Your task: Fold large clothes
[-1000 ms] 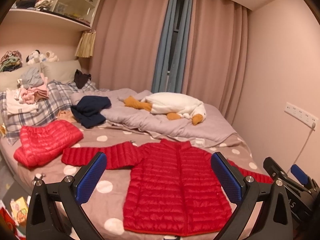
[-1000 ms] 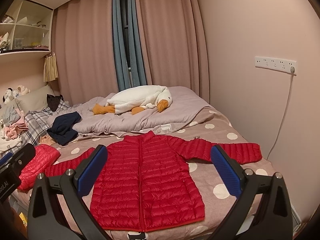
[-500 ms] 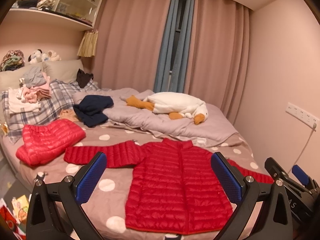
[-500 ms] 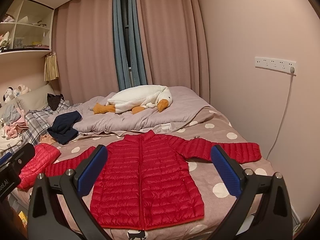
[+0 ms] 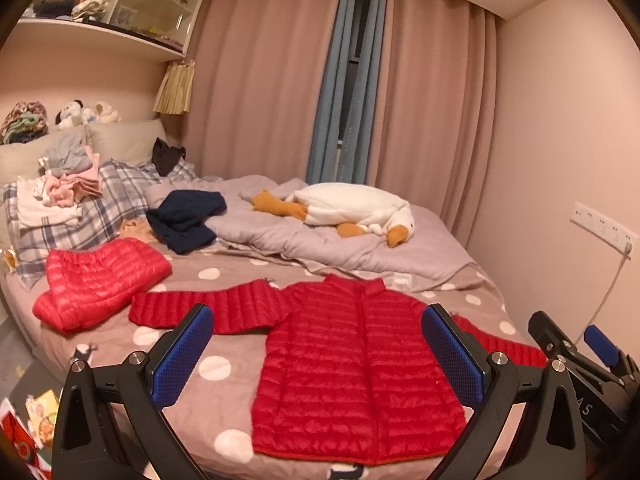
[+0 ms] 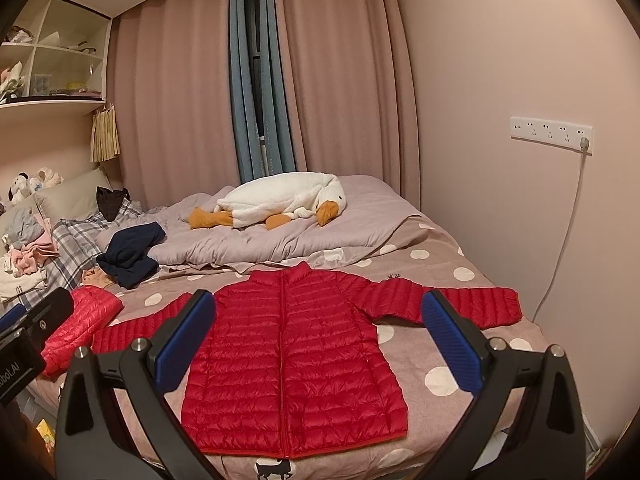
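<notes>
- A second red jacket (image 5: 100, 280), a navy garment (image 5: 186, 220) and a plush goose (image 5: 352, 208) are lying around on the bed (image 5: 224, 400).
- The red puffer jacket (image 5: 356, 364) is lying flat, sleeves spread.
- The left gripper (image 5: 318, 354) and right gripper (image 6: 320, 344) are hovering above it, both jaws wide and empty.

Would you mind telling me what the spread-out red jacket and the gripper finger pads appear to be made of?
The red jacket looks like a light down-style puffer: thin synthetic shell with a slight sheen, quilted in narrow horizontal channels; the filling cannot be seen. The pads on the gripper fingers look like blue rubber or soft plastic, matte, with a fine dimpled grip texture, mounted on black rigid frames.
</notes>
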`<state>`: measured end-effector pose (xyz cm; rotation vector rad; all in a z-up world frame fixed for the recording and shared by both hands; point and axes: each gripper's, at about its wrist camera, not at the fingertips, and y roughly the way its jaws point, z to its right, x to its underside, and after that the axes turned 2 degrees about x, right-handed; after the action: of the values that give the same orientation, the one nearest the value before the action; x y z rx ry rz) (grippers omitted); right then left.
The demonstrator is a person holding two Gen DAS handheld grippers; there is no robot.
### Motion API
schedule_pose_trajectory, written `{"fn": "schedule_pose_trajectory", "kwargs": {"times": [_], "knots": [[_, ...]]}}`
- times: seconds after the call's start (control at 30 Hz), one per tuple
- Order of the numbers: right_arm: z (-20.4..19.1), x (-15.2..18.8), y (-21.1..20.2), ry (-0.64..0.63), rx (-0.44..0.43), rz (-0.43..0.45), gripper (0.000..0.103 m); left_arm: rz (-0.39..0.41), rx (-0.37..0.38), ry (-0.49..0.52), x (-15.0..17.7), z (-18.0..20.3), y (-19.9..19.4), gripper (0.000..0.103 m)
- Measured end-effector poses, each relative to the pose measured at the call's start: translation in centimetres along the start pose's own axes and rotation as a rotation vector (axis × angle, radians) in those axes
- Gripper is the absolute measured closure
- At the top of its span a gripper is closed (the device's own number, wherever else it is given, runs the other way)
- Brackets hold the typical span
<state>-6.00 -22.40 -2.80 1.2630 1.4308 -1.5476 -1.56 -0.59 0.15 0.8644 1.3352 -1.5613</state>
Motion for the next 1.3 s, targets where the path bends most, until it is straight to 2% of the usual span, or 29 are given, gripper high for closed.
{"fn": "schedule_pose_trajectory", "kwargs": {"times": [0.77, 1.3], "knots": [[0.1, 0.2, 0.0, 0.004, 0.005, -0.007, 0.0, -0.005, -0.008, -0.005, 0.1, 0.1, 0.1, 0.0], [0.7, 0.8, -1.3, 0.015, -0.001, 0.005, 0.0, 0.017, 0.011, 0.009, 0.7, 0.5, -1.7, 0.0]]}}
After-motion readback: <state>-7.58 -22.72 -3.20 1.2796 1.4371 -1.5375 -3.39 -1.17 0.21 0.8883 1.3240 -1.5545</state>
